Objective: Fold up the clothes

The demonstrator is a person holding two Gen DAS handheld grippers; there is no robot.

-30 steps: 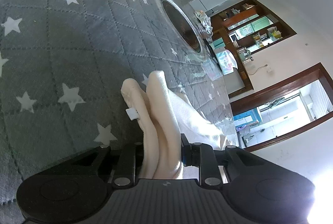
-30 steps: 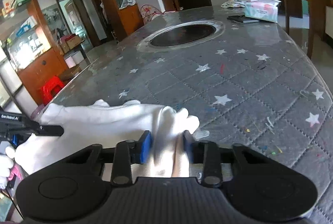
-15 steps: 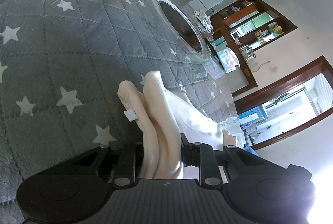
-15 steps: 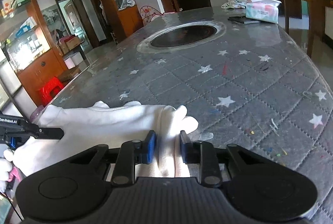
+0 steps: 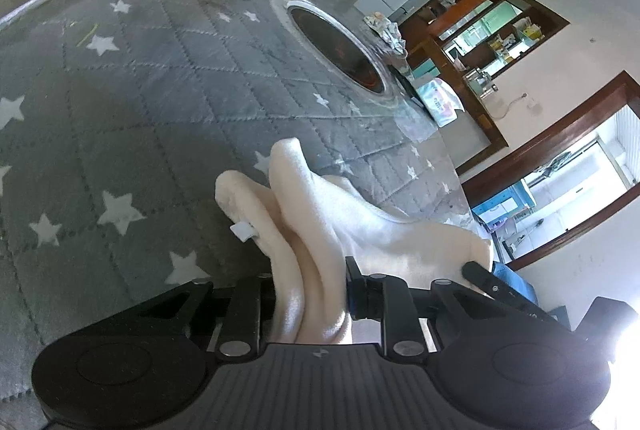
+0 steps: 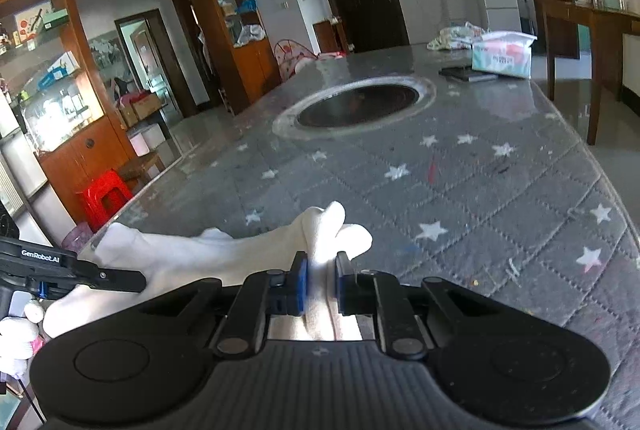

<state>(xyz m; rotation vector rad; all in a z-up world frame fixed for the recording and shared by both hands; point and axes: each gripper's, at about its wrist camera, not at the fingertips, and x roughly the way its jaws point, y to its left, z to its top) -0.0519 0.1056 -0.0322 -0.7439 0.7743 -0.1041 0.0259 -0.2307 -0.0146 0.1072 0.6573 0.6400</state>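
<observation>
A cream-white garment (image 5: 320, 214) is held bunched at the near edge of the grey star-patterned table (image 5: 160, 102). My left gripper (image 5: 310, 294) is shut on one bunched end of it. My right gripper (image 6: 321, 282) is shut on the other end of the garment (image 6: 192, 258), which stretches left toward the other gripper's finger (image 6: 104, 276). In the left wrist view the right gripper's finger (image 5: 492, 284) shows at the cloth's far corner. The garment is lifted slightly off the table between the two grippers.
A round dark opening (image 6: 358, 104) sits in the table's middle. A tissue pack (image 6: 502, 56), a dark flat object (image 6: 466, 74) and a crumpled cloth (image 6: 452, 38) lie at the far end. A red stool (image 6: 104, 196) stands left of the table.
The right gripper's jaws closed tight on the cloth and it lifted and pulled back. The garment has risen off the table and stretched between both grippers.
</observation>
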